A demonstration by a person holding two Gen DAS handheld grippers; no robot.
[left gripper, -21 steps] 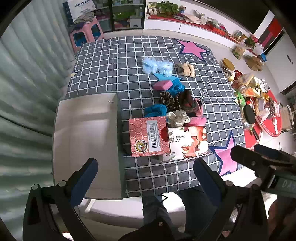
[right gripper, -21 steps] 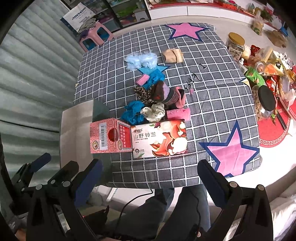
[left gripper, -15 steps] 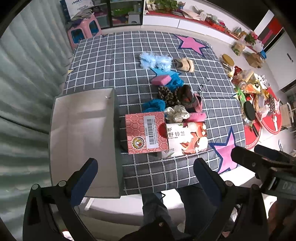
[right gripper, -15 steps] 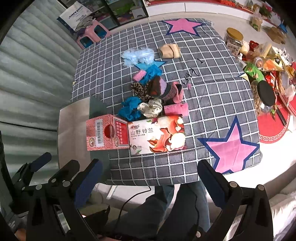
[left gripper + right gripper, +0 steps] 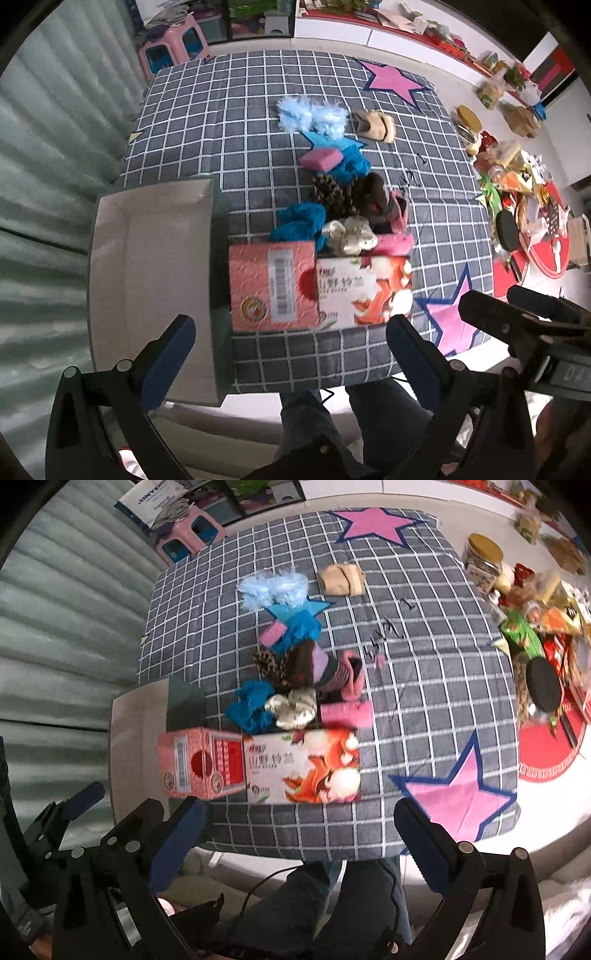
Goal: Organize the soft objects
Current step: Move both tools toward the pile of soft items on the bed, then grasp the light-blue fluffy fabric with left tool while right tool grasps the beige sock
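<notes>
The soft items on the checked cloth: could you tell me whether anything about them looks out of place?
They lie loose in a jumbled heap behind the two cartons, while the open box beside them holds nothing visible. Nothing looks spilled or damaged.

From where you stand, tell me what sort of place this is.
Probably a lived-in home room: a table under a checked star cloth, a pink plastic stool on the floor, and snacks and jars spread alongside.

Two printed cartons [image 5: 273, 283] [image 5: 364, 290], one open grey box [image 5: 151, 280], two pink sponges [image 5: 320, 159] [image 5: 394, 244], two blue cloths [image 5: 301, 225] [image 5: 352, 166].
</notes>
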